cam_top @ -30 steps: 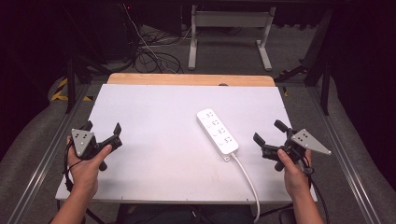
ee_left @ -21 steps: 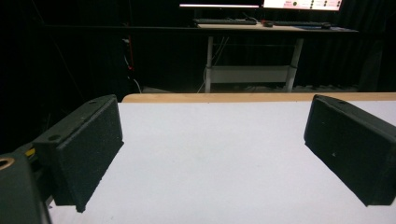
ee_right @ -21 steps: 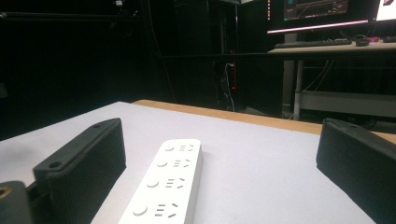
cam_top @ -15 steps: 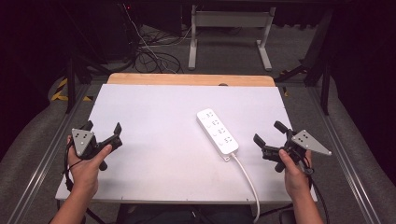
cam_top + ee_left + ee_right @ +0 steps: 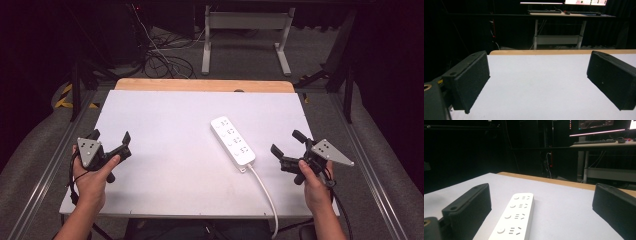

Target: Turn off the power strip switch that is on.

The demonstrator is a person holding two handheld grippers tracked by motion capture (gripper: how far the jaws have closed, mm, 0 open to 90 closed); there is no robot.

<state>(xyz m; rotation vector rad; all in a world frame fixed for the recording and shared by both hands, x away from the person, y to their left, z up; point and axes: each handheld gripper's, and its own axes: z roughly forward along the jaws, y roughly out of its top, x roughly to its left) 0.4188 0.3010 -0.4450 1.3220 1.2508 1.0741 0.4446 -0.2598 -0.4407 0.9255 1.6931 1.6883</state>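
Observation:
A white power strip (image 5: 232,140) with several sockets lies on the white table (image 5: 165,125), right of centre, its white cable (image 5: 265,192) running off the front edge. My left gripper (image 5: 111,136) rests open near the table's left front, nothing between its jaws. My right gripper (image 5: 287,142) sits open at the right side, a short way right of the strip. In the right gripper view the power strip (image 5: 515,218) lies between and ahead of the open jaws, nearer the left one. The left gripper view has bare white table (image 5: 536,82) between wide-apart jaws.
A wooden strip (image 5: 205,85) borders the table's far edge. Beyond it stand a desk frame (image 5: 245,35) and loose cables (image 5: 160,55) on the floor. Metal rails (image 5: 370,165) run along both sides of the table.

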